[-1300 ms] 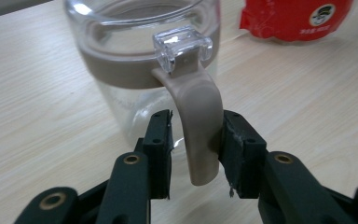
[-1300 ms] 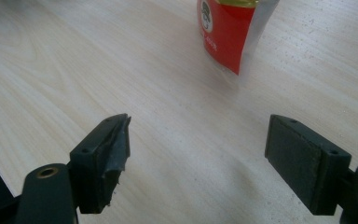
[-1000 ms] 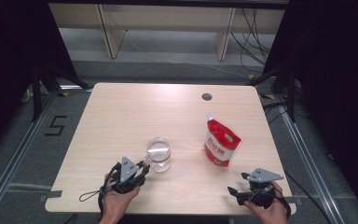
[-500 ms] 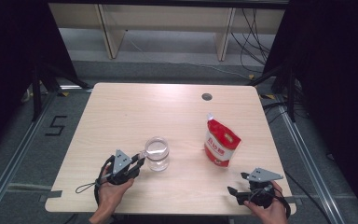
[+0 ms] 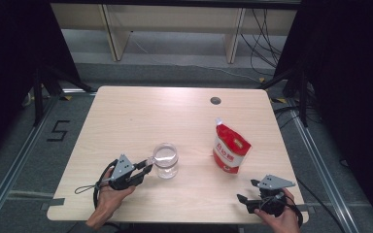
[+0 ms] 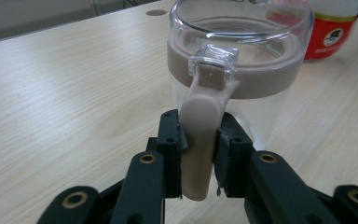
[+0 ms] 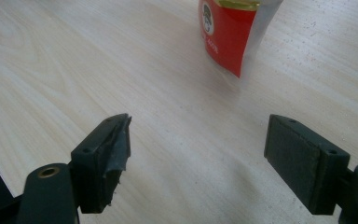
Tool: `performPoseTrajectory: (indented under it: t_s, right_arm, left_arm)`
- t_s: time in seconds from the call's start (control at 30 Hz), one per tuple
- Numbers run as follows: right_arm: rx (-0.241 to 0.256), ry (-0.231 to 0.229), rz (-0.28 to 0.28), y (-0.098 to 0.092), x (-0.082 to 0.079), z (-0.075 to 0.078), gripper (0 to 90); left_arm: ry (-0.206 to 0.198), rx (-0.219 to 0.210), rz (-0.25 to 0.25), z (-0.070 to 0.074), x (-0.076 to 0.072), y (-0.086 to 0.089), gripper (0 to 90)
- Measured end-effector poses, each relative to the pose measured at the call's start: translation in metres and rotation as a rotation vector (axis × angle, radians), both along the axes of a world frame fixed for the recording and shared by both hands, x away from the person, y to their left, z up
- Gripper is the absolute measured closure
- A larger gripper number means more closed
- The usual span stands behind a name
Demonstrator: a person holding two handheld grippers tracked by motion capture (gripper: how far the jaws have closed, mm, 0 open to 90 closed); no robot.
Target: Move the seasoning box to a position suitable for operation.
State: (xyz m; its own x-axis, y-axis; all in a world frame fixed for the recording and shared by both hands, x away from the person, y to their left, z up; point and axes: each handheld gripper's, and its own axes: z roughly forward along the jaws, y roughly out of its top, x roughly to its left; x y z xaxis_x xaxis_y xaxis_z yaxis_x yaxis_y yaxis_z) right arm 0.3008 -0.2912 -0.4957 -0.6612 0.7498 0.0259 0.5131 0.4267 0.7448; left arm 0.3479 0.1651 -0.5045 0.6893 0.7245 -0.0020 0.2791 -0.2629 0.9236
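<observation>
Clear jar (image 5: 165, 160) upright, latch (image 6: 199, 140) toward left gripper (image 5: 145, 168)

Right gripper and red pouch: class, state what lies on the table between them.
Nothing: in the right gripper view, bare wooden table runs from the open right gripper to the red pouch; the high view agrees.

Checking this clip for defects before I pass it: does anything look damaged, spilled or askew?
One thing: the pad on one finger of the right gripper looks torn and ragged at its edge, while the other is smooth. The jar and red pouch stand upright on the table, with no spill visible.
</observation>
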Motion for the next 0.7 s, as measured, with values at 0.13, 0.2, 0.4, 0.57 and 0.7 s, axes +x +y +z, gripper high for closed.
performPoseTrajectory:
  t_s: [0.13, 0.2, 0.4, 0.57, 0.7]
  right_arm:
    - [-0.004, -0.010, 0.000, 0.000, 0.000, 0.000, 23.5]
    - [0.000, -0.003, 0.001, 0.000, 0.000, 0.000, 23.5]
    - [0.001, 0.000, 0.007, 0.001, -0.001, 0.001, 23.4]
    - [0.005, -0.008, 0.017, 0.001, -0.001, 0.002, 23.4]
    - [0.003, -0.008, 0.019, 0.001, -0.002, 0.003, 23.4]
  left_arm:
    - [-0.010, -0.003, -0.036, 0.000, -0.001, -0.003, 73.7]
    - [-0.003, 0.001, -0.042, 0.000, -0.002, -0.004, 73.7]
    - [-0.009, -0.004, -0.099, 0.000, -0.005, -0.011, 73.6]
    - [-0.019, -0.008, -0.141, 0.000, -0.007, -0.013, 73.5]
    - [-0.010, -0.014, -0.168, -0.001, -0.009, -0.018, 73.5]
